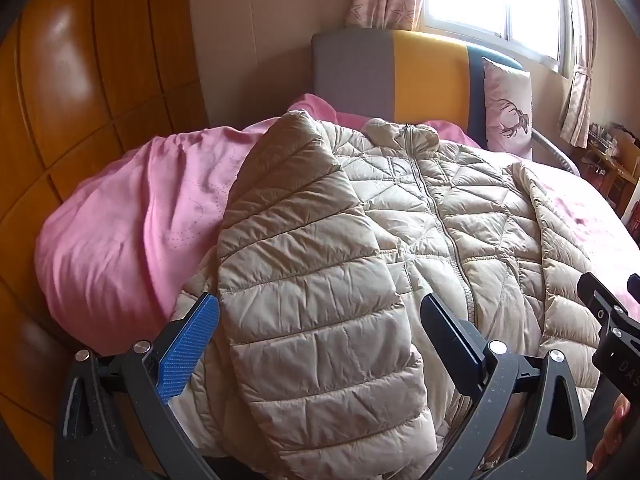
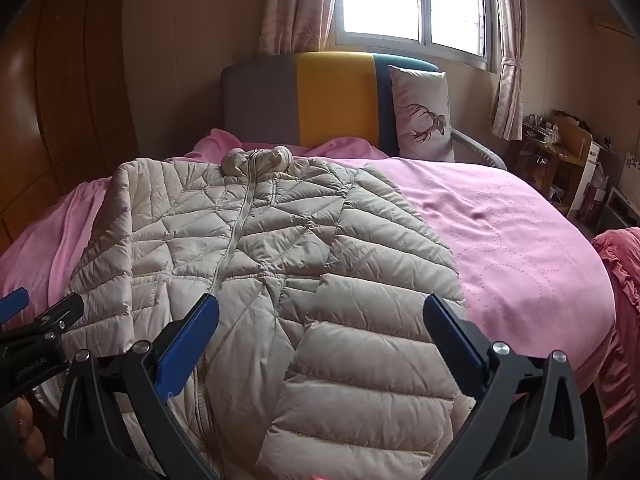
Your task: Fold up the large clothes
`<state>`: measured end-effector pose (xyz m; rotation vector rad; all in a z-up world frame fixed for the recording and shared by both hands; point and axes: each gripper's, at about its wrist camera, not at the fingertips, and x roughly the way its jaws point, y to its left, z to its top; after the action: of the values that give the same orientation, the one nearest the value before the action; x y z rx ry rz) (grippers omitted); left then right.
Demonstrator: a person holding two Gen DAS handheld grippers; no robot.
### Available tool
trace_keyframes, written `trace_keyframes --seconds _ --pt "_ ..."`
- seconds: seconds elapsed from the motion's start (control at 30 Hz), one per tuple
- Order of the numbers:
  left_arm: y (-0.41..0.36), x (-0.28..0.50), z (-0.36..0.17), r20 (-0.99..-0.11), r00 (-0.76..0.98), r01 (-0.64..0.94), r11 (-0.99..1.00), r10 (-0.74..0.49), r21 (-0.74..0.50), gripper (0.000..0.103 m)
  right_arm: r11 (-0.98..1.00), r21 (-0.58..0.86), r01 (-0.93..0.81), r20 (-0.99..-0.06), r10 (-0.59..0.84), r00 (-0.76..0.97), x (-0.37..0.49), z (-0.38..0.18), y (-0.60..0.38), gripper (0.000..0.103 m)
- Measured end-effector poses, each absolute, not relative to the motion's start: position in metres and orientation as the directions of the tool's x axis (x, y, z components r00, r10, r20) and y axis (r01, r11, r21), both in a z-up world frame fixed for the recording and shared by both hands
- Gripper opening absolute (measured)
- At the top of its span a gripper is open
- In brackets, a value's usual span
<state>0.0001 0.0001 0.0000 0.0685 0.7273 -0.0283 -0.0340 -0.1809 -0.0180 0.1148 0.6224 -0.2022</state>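
A beige quilted puffer jacket [image 1: 400, 216] [image 2: 256, 248] lies front up and zipped on a pink bed cover [image 1: 132, 232] [image 2: 512, 240], collar toward the headboard. Both sleeves lie folded inward over the body. My left gripper [image 1: 320, 316] hovers open above the jacket's left sleeve [image 1: 304, 280], touching nothing. Over the right sleeve [image 2: 380, 340] my right gripper [image 2: 320, 316] stands equally wide, with no cloth pinched between its fingers. Each gripper shows at the edge of the other's view.
A grey, yellow and blue headboard [image 2: 320, 96] and a white deer-print pillow [image 2: 424, 116] stand at the far end under a bright window [image 2: 412, 0]. A wooden wardrobe [image 1: 80, 100] runs along the left. Cluttered shelves [image 2: 560, 148] stand at the right, beside the bed's red ruffled skirt [image 2: 620, 280].
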Motion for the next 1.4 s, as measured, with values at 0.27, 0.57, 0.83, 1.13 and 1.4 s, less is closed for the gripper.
trace_keyframes --seconds 0.27,0.57,0.83,1.13,1.4 --pt "-0.0017 0.0007 0.0 -0.666 0.746 0.051 0.997 0.0 0.057 0.1 0.976 0.038 0.213 -0.581 -0.152 0.799 -0.0342 -0.0181 -0.1801 0.101" --pt "0.0011 0.001 -0.0007 -0.667 0.745 0.048 0.998 -0.005 0.047 0.1 0.976 0.042 0.216 -0.59 -0.15 0.793 -0.0345 -0.0183 -0.1805 0.101" --pt "-0.0005 0.0016 -0.0034 -0.668 0.744 0.047 0.998 -0.003 0.048 0.1 0.976 0.044 0.212 -0.593 -0.146 0.792 -0.0327 -0.0204 -0.1797 0.101" --pt "0.0001 0.0023 -0.0055 -0.67 0.743 0.047 0.998 -0.004 0.046 0.1 0.977 0.051 0.209 -0.593 -0.139 0.793 -0.0328 -0.0195 -0.1828 0.101" --pt "0.0003 0.0015 -0.0072 -0.674 0.738 0.045 0.998 -0.002 0.046 0.1 0.978 0.046 0.202 -0.594 -0.136 0.793 -0.0321 -0.0197 -0.1809 0.101"
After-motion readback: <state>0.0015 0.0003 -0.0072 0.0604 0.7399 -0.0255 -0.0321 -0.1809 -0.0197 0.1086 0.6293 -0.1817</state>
